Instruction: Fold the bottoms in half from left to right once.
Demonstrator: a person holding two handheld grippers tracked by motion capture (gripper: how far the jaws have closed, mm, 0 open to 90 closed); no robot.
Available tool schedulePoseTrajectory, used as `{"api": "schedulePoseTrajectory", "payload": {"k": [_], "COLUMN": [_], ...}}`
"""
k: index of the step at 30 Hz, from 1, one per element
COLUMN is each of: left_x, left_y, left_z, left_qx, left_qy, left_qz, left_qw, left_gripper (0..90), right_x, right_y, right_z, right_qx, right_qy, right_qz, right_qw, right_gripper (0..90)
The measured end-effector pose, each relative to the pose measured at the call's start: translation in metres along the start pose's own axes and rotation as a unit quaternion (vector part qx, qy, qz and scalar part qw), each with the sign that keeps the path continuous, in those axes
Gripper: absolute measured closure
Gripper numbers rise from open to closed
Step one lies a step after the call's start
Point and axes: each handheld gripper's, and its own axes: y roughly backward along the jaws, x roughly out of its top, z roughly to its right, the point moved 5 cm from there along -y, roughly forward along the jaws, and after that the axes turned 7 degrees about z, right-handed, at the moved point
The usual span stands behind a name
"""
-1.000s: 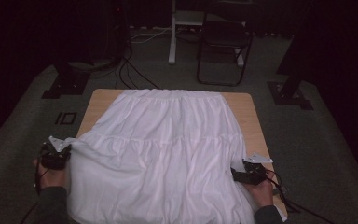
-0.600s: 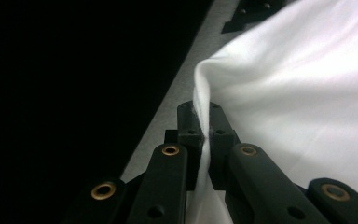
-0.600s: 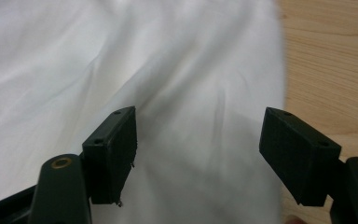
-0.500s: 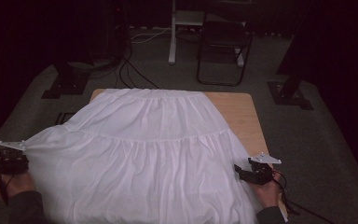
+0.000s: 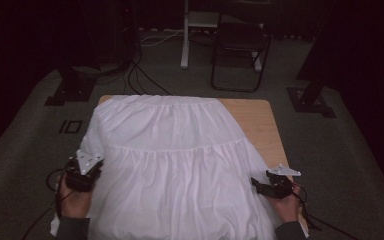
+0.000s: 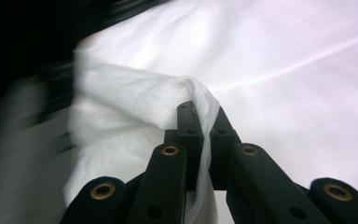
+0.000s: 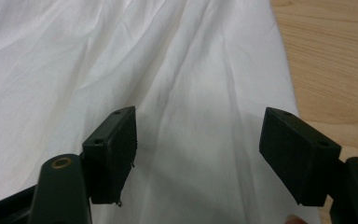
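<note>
High view: a white gathered cotton skirt [image 5: 172, 165] lies spread over the light wooden table [image 5: 260, 120], bare wood showing at the far right corner. Left gripper [image 5: 82, 172] sits at the cloth's left edge, right gripper [image 5: 270, 186] at its right edge, a hand [image 5: 287, 205] behind it. Left gripper view: jaws closed on a bunched fold of the white cloth [image 6: 135, 102], fabric pinched between the pads and spilling out to their left. Right gripper view: jaws wide apart, the skirt [image 7: 177, 93] flat beneath and between them, its edge and bare wood [image 7: 335, 60] just beyond the right pad.
</note>
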Motion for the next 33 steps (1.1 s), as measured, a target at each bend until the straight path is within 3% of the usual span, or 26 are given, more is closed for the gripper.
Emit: {"api": "schedulePoseTrajectory", "payload": {"k": [1, 2, 3, 4, 5, 6, 7, 8, 9, 10, 11, 12, 13, 14, 15, 16, 17, 18, 19, 24, 27, 30, 32, 33], "left_x": [0.0, 0.03, 0.04, 0.04, 0.052, 0.057, 0.061, 0.058, 0.058, 0.045, 0.045, 0.025, 0.025, 0.011, 0.011, 0.007, 0.007, 0.007, 0.01, 0.027, 0.024, 0.01, -0.004, -0.012], "left_y": [0.0, 0.003, 0.003, 0.003, 0.0, -0.004, -0.012, -0.036, -0.036, -0.066, -0.066, -0.097, -0.097, -0.114, -0.114, -0.118, -0.118, -0.114, -0.108, -0.07, -0.052, -0.043, -0.041, -0.042], "left_z": [0.0, 0.039, 0.053, 0.053, 0.079, 0.094, 0.115, 0.153, 0.153, 0.183, 0.183, 0.209, 0.209, 0.222, 0.222, 0.225, 0.225, 0.224, 0.222, 0.185, 0.156, 0.125, 0.103, 0.092], "left_qx": [0.0, -0.117, -0.155, -0.155, -0.201, -0.229, -0.263, -0.301, -0.301, -0.313, -0.313, -0.323, -0.323, -0.33, -0.33, -0.329, -0.329, -0.323, -0.323, -0.302, -0.276, -0.216, -0.161, -0.136], "left_qy": [0.0, 0.036, 0.042, 0.042, 0.021, 0.009, 0.0, -0.014, -0.014, -0.032, -0.032, -0.033, -0.033, -0.033, -0.033, -0.034, -0.034, -0.043, -0.043, -0.041, -0.031, -0.039, -0.05, -0.052], "left_qz": [0.0, 0.049, 0.062, 0.062, 0.078, 0.082, 0.082, 0.052, 0.052, 0.02, 0.02, -0.023, -0.023, -0.052, -0.052, -0.058, -0.058, -0.051, -0.04, 0.011, 0.023, 0.011, -0.002, -0.014], "left_qw": [1.0, 0.9913, 0.9851, 0.9851, 0.9763, 0.97, 0.9613, 0.9521, 0.9521, 0.9491, 0.9491, 0.9456, 0.9456, 0.942, 0.942, 0.9421, 0.9421, 0.944, 0.9447, 0.9524, 0.9603, 0.9755, 0.9857, 0.9892], "left_gripper": [87.6, 87.6, 87.6, 87.6, 87.4, 87.3, 87.3, 87.2, 87.2, 87.1, 87.1, 86.9, 85.6, 80.1, 71.8, 71.8, 64.3, 64.3, 55.6, 47.1, 46.7, 46.5, 46.4, 46.4], "right_x": [0.0, 0.0, -0.001, -0.001, -0.001, -0.002, -0.002, -0.002, -0.002, -0.003, -0.003, -0.003, -0.003, -0.001, -0.001, 0.001, 0.001, 0.003, 0.01, 0.034, 0.048, 0.059, 0.067, 0.071], "right_y": [0.0, 0.0, 0.0, -0.001, -0.002, -0.002, -0.002, -0.003, -0.003, -0.002, -0.002, -0.001, -0.001, 0.001, 0.001, 0.002, 0.002, 0.003, 0.007, 0.014, 0.014, 0.012, 0.009, 0.007], "right_z": [0.0, 0.0, -0.001, -0.001, -0.001, -0.002, -0.003, -0.003, -0.003, -0.004, -0.004, -0.004, -0.004, -0.004, -0.004, -0.006, -0.006, -0.008, -0.017, -0.054, -0.08, -0.105, -0.119, -0.125], "right_qx": [0.0, 0.001, 0.0, -0.001, -0.001, -0.001, -0.001, -0.001, -0.001, -0.004, -0.004, -0.004, -0.004, -0.006, -0.006, -0.008, -0.008, -0.01, -0.007, 0.017, 0.048, 0.074, 0.091, 0.098], "right_qy": [0.0, 0.0, 0.001, 0.002, 0.005, 0.006, 0.007, 0.009, 0.009, 0.012, 0.012, 0.01, 0.01, 0.006, 0.006, 0.007, 0.007, 0.011, 0.022, 0.05, 0.057, 0.077, 0.08, 0.08], "right_qz": [0.0, 0.0, -0.002, -0.003, -0.005, -0.006, -0.007, -0.01, -0.01, -0.011, -0.011, -0.009, -0.009, -0.007, -0.007, -0.006, -0.006, -0.005, 0.0, 0.015, 0.024, 0.029, 0.032, 0.032], "right_qw": [1.0, 1.0, 1.0, 1.0, 1.0, 1.0, 0.9999, 0.9999, 0.9999, 0.9999, 0.9999, 0.9999, 0.9999, 0.9999, 0.9999, 0.9999, 0.9999, 0.9999, 0.9997, 0.9985, 0.9969, 0.9939, 0.9921, 0.9915], "right_gripper": [27.0, 27.0, 27.0, 27.0, 27.0, 27.0, 27.0, 27.0, 27.0, 27.0, 27.0, 27.0, 27.0, 28.3, 28.3, 29.8, 29.8, 29.8, 29.9, 40.4, 43.7, 45.1, 45.1, 44.4]}}
